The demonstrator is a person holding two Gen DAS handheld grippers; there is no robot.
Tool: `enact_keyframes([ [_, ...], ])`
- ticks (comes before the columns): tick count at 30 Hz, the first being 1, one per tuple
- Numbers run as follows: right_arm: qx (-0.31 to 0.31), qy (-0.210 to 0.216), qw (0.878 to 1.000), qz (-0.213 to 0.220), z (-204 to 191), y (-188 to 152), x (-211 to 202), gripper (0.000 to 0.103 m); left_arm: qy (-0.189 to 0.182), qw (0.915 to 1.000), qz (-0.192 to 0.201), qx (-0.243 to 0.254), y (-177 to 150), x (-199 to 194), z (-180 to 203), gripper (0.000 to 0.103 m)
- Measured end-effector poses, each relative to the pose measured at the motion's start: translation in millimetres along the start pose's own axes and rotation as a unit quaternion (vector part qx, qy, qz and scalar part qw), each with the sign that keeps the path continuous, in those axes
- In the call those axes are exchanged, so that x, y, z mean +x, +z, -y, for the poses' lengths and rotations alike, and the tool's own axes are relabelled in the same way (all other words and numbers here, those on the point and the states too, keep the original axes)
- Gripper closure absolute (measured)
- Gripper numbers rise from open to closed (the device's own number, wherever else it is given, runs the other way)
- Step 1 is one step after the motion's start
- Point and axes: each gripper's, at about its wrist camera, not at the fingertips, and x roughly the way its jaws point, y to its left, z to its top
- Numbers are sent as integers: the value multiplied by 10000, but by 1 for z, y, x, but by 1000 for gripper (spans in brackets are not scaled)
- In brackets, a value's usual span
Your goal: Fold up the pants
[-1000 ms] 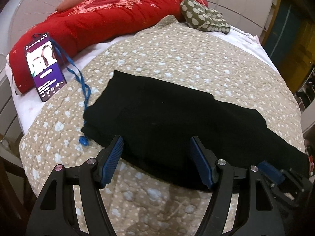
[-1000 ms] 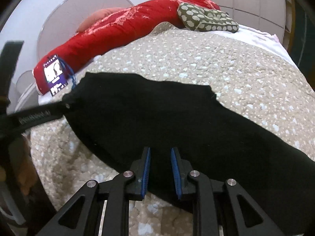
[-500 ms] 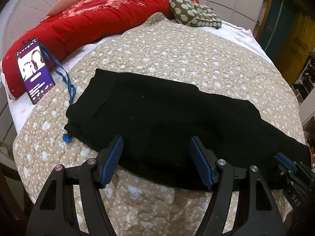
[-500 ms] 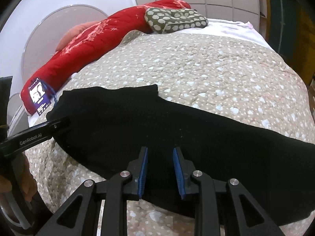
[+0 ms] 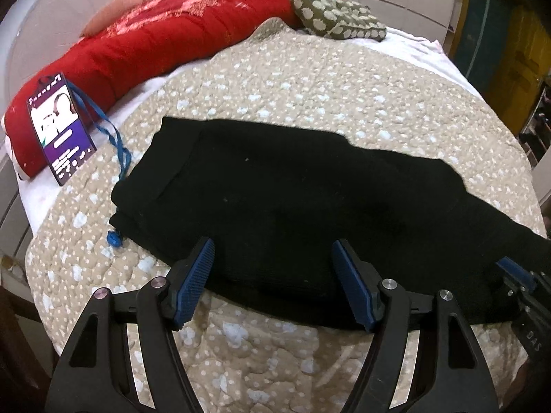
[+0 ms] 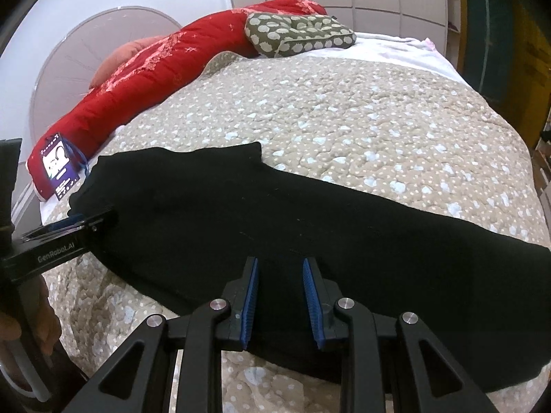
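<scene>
Black pants point(image 5: 292, 206) lay lengthwise-folded on the bed point(image 5: 310, 79); left gripper point(image 5: 272, 275) gaped wide, right gripper point(image 6: 280, 296) half-open, both empty. Best pinch near-edge layers together, then carry toward 9 o'clock.

Black pants point(image 6: 275, 227): flat on the dotted quilt point(image 6: 344, 120). Right gripper point(image 6: 280, 296): jaws slightly parted over pants' near edge. Left gripper point(image 6: 65, 237): at pants' left end. Red bolster point(image 6: 165, 69), badge point(image 6: 60, 168): beyond pants.

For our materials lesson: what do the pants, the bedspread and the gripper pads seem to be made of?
Pants: soft matte black cloth, probably knit or fleece; no sheen, limp folds.
Bedspread: quilted beige fabric with pale spots; puffy stitched bumps.
Pads: blue, finely ribbed, likely rubber or soft plastic.
</scene>
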Motion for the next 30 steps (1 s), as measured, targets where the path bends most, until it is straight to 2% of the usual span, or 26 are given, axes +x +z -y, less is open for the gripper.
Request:
enact_keyframes([
  [9, 219, -272, 9994, 81, 28, -7, -17, 78, -579, 9982, 39, 140, 3, -15, 31, 31],
  [15, 385, -476, 9981, 89, 51, -13, -28, 77, -925, 9946, -146, 444, 1, -8, 69, 31],
  [22, 677, -662, 9954, 123, 88, -27, -42, 75, -1047, 9899, -216, 931, -5, -2, 117, 31],
  [26, 786, -994, 9919, 122, 118, -44, -58, 74, -1147, 9861, -229, 1179, -5, -2, 141, 31],
  [30, 1221, -1105, 9862, 174, 155, -64, -81, 74, -1169, 9829, -250, 1401, -5, 0, 165, 31],
])
